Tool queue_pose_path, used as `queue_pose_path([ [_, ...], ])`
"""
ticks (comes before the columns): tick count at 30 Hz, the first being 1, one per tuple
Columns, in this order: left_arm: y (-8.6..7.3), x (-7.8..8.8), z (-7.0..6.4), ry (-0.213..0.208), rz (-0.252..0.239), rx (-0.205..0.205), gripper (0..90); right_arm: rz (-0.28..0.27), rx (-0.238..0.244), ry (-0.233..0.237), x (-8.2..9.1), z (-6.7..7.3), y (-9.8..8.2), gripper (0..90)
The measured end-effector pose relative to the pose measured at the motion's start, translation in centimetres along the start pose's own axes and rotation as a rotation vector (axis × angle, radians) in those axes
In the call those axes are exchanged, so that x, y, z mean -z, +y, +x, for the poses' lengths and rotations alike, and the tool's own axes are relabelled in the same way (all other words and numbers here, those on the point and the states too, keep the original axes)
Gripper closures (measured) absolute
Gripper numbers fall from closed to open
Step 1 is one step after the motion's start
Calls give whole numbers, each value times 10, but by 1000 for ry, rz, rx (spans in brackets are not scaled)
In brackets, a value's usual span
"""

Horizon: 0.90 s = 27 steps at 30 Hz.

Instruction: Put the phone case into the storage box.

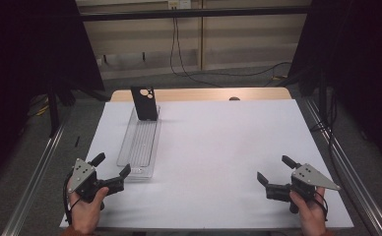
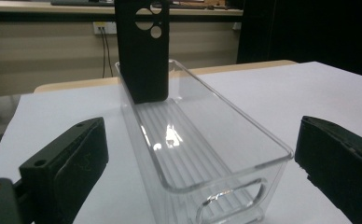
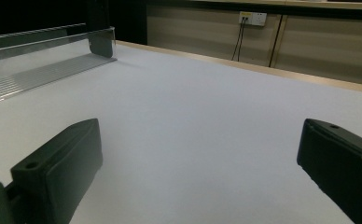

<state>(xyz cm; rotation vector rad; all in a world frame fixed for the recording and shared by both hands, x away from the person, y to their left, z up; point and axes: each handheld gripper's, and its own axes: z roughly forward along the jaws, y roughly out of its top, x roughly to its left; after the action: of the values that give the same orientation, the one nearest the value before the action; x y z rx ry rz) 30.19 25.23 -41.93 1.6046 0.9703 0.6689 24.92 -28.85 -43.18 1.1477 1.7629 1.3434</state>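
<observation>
Jaws spread, left gripper (image 1: 113, 169) facing clear bin (image 1: 130, 147), phone case (image 1: 144, 103) upright inside

high view looks down; gripper views sit low (both share the clear tray (image 2: 226, 158)).

Bin (image 1: 130, 147): on the table (image 1: 228, 147), left half, long axis running front to back.
Phone case (image 1: 144, 102): upright in the bin's far end.
Left gripper (image 1: 111, 171): just before the bin's near end.
Right gripper (image 1: 276, 173): near right, well apart from the bin.
</observation>
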Motion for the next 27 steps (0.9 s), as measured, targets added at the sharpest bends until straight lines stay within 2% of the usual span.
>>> queue_pose_path([
  [3, -4, 2, 2, 8, 2, 21, 27, 1, -1, -5, 1, 0, 0, 0],
  [4, -4, 3, 1, 18, 1, 17, 27, 2, -5, -5, 1, 0, -1, 0],
  [5, -4, 5, 0, 24, 1, -9, 27, 4, -9, -6, 1, 0, -2, 0],
  [7, -5, 7, -2, 10, 0, -18, 27, 14, -12, -8, 2, 0, -4, 0],
  [8, -5, 7, -4, 1, 1, -9, 27, 17, -14, -8, 3, 0, -5, 0],
  [11, -5, 8, -7, -17, 9, -40, 27, 16, -20, -11, 6, -1, -7, 0],
  [13, -4, 8, -8, -28, 7, -29, 27, 10, -19, -12, 7, -1, -7, 0],
  [14, -2, 9, -8, -19, 0, -37, 27, 1, -12, -9, 8, -1, -7, 0],
  [16, -1, 10, -7, -8, -19, -14, 27, 8, -15, -6, 7, -1, -7, 0],
  [23, -3, 7, -4, -23, 5, -2, 27, 13, -9, -5, 3, 0, -7, 0],
  [27, -3, 7, -5, -17, 4, 0, 27, 11, -6, -9, 2, -1, -7, 0],
])
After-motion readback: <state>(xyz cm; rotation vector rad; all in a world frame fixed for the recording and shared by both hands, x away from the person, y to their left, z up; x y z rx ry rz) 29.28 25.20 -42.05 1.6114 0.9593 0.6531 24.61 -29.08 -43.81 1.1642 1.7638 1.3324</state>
